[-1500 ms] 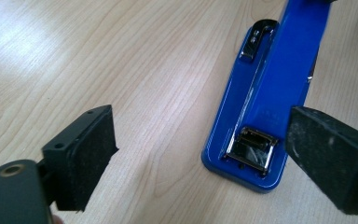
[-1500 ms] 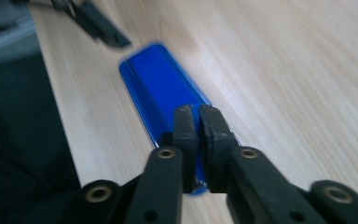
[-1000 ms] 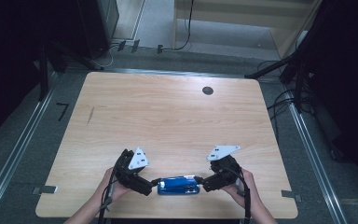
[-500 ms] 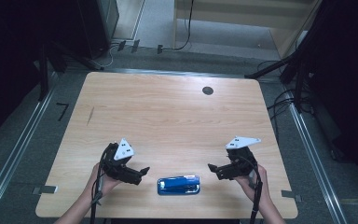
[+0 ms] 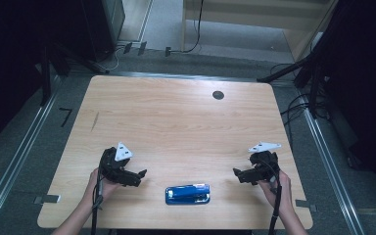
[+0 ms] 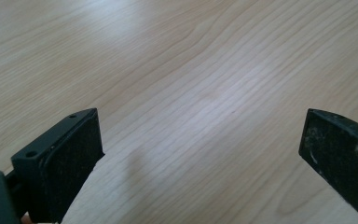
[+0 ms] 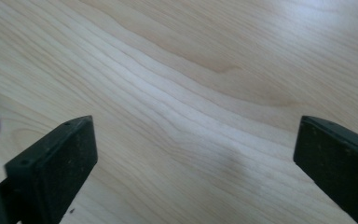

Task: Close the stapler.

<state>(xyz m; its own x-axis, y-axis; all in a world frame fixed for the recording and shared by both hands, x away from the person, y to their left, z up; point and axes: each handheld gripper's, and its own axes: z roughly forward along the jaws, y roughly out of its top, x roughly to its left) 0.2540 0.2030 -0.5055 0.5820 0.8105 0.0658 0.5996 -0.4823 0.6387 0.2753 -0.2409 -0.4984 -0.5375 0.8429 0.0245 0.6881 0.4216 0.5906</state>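
**Both claws wide, stapler left alone**

Our left gripper [image 5: 138, 175] and right gripper [image 5: 238, 174] gape wide over bare wood, holding nothing; the right jaws have just been opening. The blue oblong stapler [image 5: 188, 194] lies between them near the light wooden table [image 5: 176, 122]'s front edge. A second ago both flanked its ends; now they stand well apart. In the right gripper view, it is a blurred blue sliver.
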